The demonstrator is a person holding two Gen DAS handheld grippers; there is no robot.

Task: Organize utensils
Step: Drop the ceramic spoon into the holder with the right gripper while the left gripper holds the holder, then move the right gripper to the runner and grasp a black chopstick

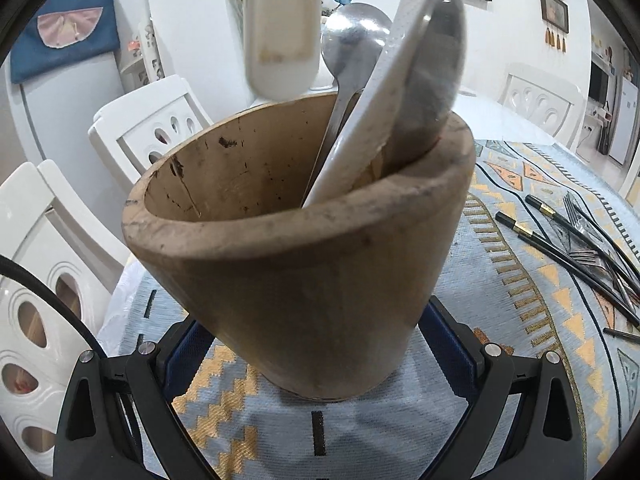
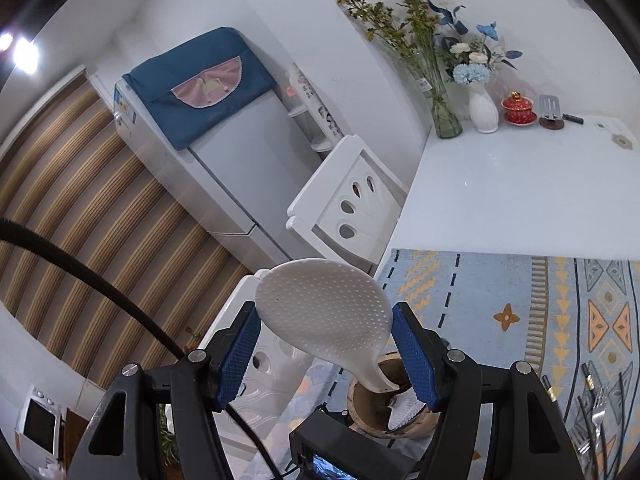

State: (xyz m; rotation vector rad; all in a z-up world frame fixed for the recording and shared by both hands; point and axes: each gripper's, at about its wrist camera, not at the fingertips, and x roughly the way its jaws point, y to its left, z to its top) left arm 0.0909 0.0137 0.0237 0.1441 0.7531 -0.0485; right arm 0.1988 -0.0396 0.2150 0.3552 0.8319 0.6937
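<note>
I see the wooden utensil holder (image 1: 304,264) tilted on the patterned tablecloth (image 1: 520,280), clamped between the blue pads of my left gripper (image 1: 320,348), which press on its lower sides. Inside it stand a white dotted rice paddle (image 1: 384,92), a metal ladle (image 1: 352,44) and a grey-bowled utensil behind the paddle; their handles lean against the far-right part of the rim. A blurred white handle (image 1: 282,24) hangs just above the holder's mouth in the left wrist view.

My right gripper (image 2: 326,354) grasps a second white rice paddle (image 2: 324,312) by its dotted head, both blue pads touching its edges, the neck pointing down toward the holder (image 2: 384,404) below.

To the right on the cloth lie black chopsticks (image 1: 560,248) with gold bands and several metal forks (image 1: 588,232), loosely heaped and crossing one another.

The table's far part is bare white top (image 2: 520,184), carrying a glass vase of dried stems (image 2: 444,116), a white vase of blue flowers (image 2: 484,112) and a red lidded cup (image 2: 519,110). White chairs (image 2: 352,196) with oval cut-outs stand along the table's edge. Behind them is a grey fridge (image 2: 224,168) under a blue cloth cover, and a striped surface runs beside it. Framed pictures (image 1: 554,8) hang on the wall.
</note>
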